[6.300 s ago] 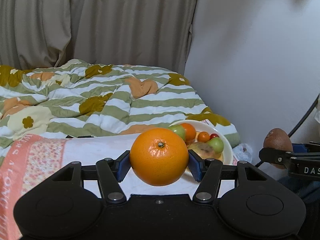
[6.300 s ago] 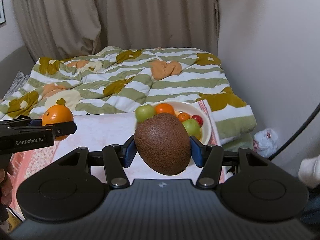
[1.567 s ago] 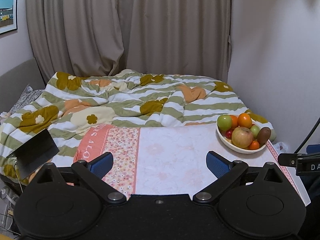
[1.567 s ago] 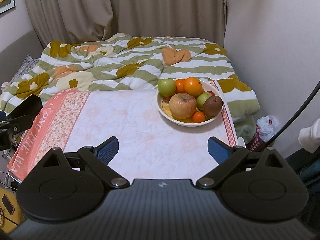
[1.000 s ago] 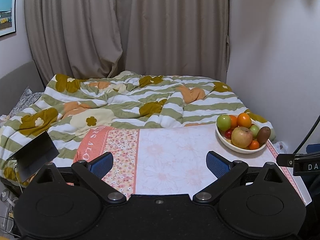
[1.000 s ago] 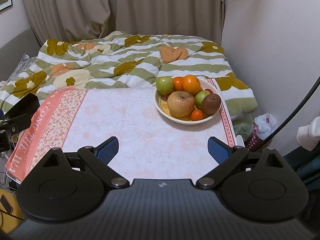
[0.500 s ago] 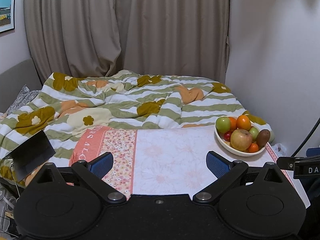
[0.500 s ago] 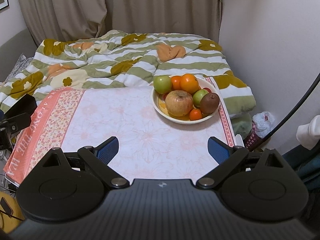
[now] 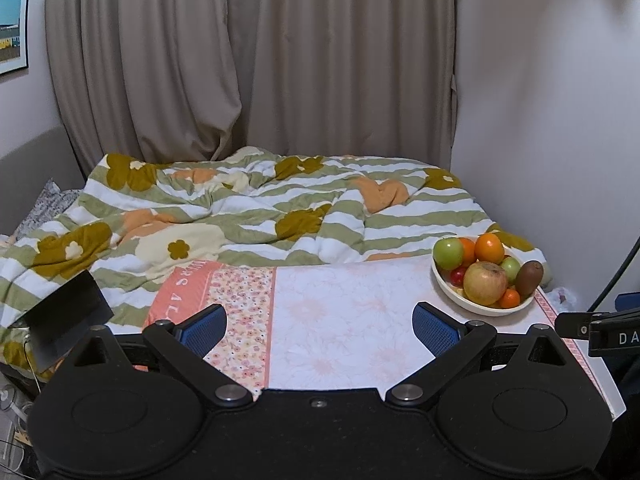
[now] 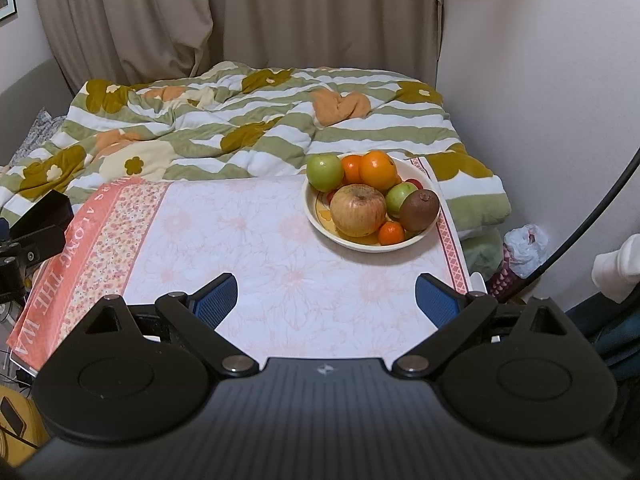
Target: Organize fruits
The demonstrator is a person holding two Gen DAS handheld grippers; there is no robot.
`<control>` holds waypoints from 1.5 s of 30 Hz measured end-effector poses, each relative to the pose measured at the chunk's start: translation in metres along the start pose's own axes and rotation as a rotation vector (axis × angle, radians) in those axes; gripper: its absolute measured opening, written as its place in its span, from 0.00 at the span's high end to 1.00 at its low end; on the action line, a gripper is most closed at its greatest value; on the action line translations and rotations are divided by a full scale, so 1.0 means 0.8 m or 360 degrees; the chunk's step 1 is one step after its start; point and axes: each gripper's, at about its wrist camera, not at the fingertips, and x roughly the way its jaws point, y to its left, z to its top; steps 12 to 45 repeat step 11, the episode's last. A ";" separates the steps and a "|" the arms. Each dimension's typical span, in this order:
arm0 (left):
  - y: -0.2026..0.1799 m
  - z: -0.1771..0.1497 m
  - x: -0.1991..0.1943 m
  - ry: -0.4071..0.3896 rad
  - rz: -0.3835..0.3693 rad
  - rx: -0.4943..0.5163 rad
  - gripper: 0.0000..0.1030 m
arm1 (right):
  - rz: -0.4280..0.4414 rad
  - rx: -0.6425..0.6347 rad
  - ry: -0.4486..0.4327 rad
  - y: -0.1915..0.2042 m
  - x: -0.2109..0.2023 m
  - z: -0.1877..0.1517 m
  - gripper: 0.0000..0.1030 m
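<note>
Right, both of your tools are wide open and carrying nothing: the left tool (image 9: 320,330) hangs over the near edge of the surface (image 9: 352,320), and the right tool (image 10: 326,300) hovers over it too, jaws spread with only floral cloth between them. All the fruit sits in the cream bowl (image 10: 320,224) at about one o'clock from the right tool, near the far right corner of the surface. You can see a big apple (image 10: 358,216) up front, a brown kiwi (image 10: 419,210) perched against the rim at its three o'clock, an orange (image 10: 377,170) stacked at the back, and a green apple (image 10: 325,172) at the bowl's eleven o'clock. No loose fruit shows on the cloth, so the sorting looks close to done. Now the worry: that pile is heaped, and the kiwi rides high on the rim. Any bump to the bowl, or a tug on the cloth, could roll it off the right edge toward the floor. The bowl itself stands close to that edge, so keep your tools clear.
</note>
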 end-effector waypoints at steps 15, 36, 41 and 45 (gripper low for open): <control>0.009 0.003 0.006 0.0055 0.0016 -0.0042 0.00 | 0.0008 0.0013 0.0023 0.001 0.005 0.002 0.00; 0.009 0.003 0.006 0.0055 0.0016 -0.0042 0.00 | 0.0008 0.0013 0.0023 0.001 0.005 0.002 0.00; 0.009 0.003 0.006 0.0055 0.0016 -0.0042 0.00 | 0.0008 0.0013 0.0023 0.001 0.005 0.002 0.00; 0.009 0.003 0.006 0.0055 0.0016 -0.0042 0.00 | 0.0008 0.0013 0.0023 0.001 0.005 0.002 0.00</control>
